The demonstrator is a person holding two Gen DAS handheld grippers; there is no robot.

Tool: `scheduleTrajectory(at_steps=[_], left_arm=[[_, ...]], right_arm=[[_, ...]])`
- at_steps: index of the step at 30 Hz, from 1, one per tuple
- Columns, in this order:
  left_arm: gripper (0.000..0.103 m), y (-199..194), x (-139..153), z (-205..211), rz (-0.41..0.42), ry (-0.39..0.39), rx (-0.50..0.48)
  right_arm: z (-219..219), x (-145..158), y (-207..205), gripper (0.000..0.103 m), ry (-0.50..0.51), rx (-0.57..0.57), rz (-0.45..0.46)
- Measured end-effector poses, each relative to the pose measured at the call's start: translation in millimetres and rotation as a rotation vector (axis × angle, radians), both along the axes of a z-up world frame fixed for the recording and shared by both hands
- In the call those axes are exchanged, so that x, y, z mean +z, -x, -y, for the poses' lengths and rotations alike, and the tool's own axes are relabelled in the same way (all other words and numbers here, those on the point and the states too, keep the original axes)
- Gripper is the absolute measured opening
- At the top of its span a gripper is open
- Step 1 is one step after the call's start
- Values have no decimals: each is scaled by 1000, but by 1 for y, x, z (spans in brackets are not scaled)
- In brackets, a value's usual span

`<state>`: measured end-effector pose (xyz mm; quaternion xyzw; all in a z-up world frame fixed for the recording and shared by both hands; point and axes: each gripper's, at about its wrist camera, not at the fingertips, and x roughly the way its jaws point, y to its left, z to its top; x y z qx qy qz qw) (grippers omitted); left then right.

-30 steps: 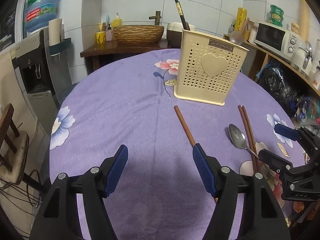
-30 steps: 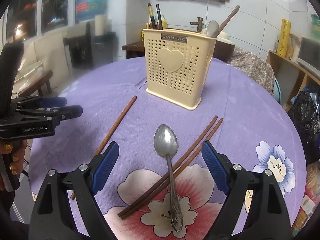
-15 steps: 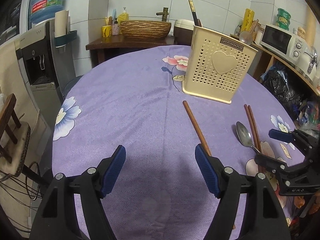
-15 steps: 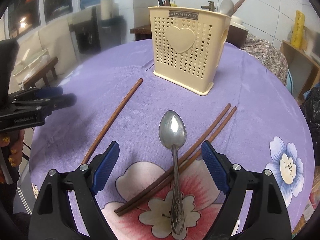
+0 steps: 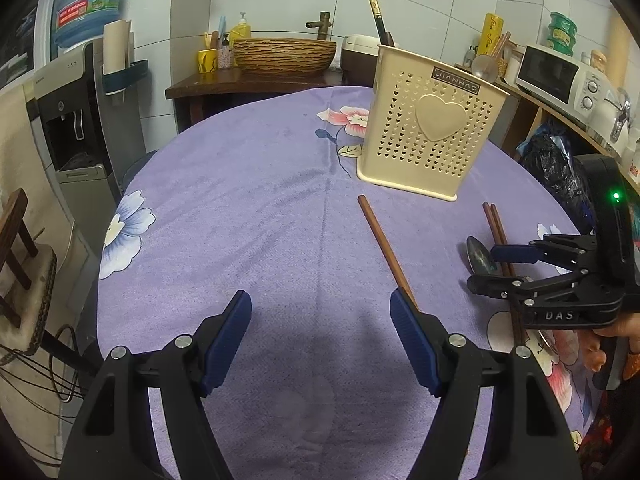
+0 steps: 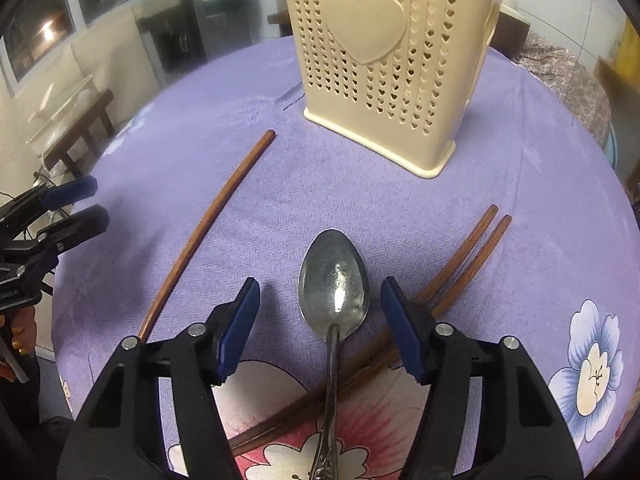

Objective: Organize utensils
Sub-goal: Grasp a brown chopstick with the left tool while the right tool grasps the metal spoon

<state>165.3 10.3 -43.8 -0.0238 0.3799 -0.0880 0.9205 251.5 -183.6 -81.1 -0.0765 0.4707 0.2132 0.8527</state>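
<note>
A metal spoon (image 6: 334,280) lies on the purple cloth, its handle crossing a pair of brown chopsticks (image 6: 472,248). My right gripper (image 6: 320,320) hangs low over the spoon, its jaws closing with the bowl and neck between them; the blue pads do not touch it. A single brown chopstick (image 6: 216,216) lies to the left. Behind stands the cream perforated utensil holder (image 6: 384,64). In the left wrist view my left gripper (image 5: 320,324) is open above bare cloth, the single chopstick (image 5: 384,244) running under its right finger. The right gripper (image 5: 496,266) shows there over the spoon (image 5: 478,254).
The round table's purple flowered cloth (image 5: 248,208) drops off at its left edge beside a water dispenser (image 5: 76,128) and a wooden stool (image 5: 20,248). A sideboard with a woven basin (image 5: 284,56) stands behind; a microwave (image 5: 560,76) and a black bag (image 5: 556,164) sit at the right.
My right gripper has dipped forward and down onto the spoon, and its jaws have narrowed around it. The left gripper has stayed about where it was, still open.
</note>
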Motion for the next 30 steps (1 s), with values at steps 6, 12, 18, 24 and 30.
scheduleTrajectory(at_steps=[6, 12, 18, 24, 30], left_arm=[[72, -2, -2, 3, -11, 2, -11], [71, -19, 0, 21, -38, -13, -68], [57, -53, -1, 51, -80, -39, -123], [40, -84, -15, 67, -141, -61, -122], [28, -97, -21, 72, -158, -67, -114]], right_arm=[[-1, -3, -4, 51, 11, -14, -6], [-3, -1, 0, 38, 62, -54, 8], [-1, -1, 4, 38, 51, -110, 12], [-2, -2, 5, 38, 42, -136, 19], [-3, -2, 6, 38, 38, -147, 25]])
